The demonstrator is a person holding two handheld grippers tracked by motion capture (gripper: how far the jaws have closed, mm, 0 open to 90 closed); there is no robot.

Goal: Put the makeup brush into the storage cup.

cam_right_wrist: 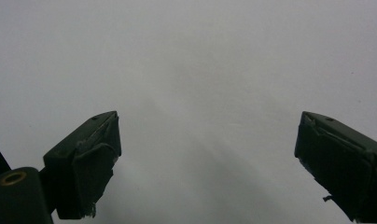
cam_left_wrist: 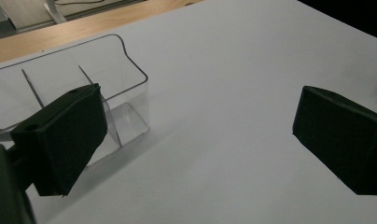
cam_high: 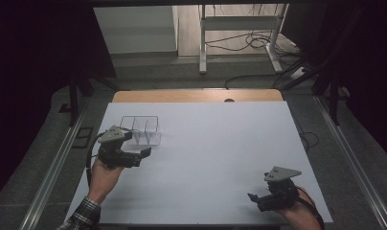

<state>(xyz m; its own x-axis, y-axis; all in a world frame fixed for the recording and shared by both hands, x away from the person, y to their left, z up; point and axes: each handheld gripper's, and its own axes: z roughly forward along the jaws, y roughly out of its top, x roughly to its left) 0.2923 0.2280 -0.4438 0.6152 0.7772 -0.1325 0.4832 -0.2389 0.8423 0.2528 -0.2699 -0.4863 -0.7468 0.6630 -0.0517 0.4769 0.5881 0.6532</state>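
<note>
- Left tool [cam_high: 139, 155]: jaws apart, just beside clear divided bin [cam_high: 146, 129] at far left.
- Left gripper view reveals bin's partitions.
- Right tool [cam_high: 258, 199]: jaws apart over bare table [cam_high: 215, 143], near right.

Worktop [cam_high: 206, 143] mostly bare white: open passage across the centre, the right half and the front edge. 1 obstacle: clear divided bin [cam_high: 142, 129] at far left, 2 thin partitions inside, 3 slots open from above. Left gripper [cam_high: 136, 155] sits just beside the bin's near wall, jaws spread wide; 1 jaw overlaps the bin front in the left gripper view, touching or not unclear. Right gripper [cam_high: 258, 199] at front right, jaws apart over bare surface, well apart from the bin.
</note>
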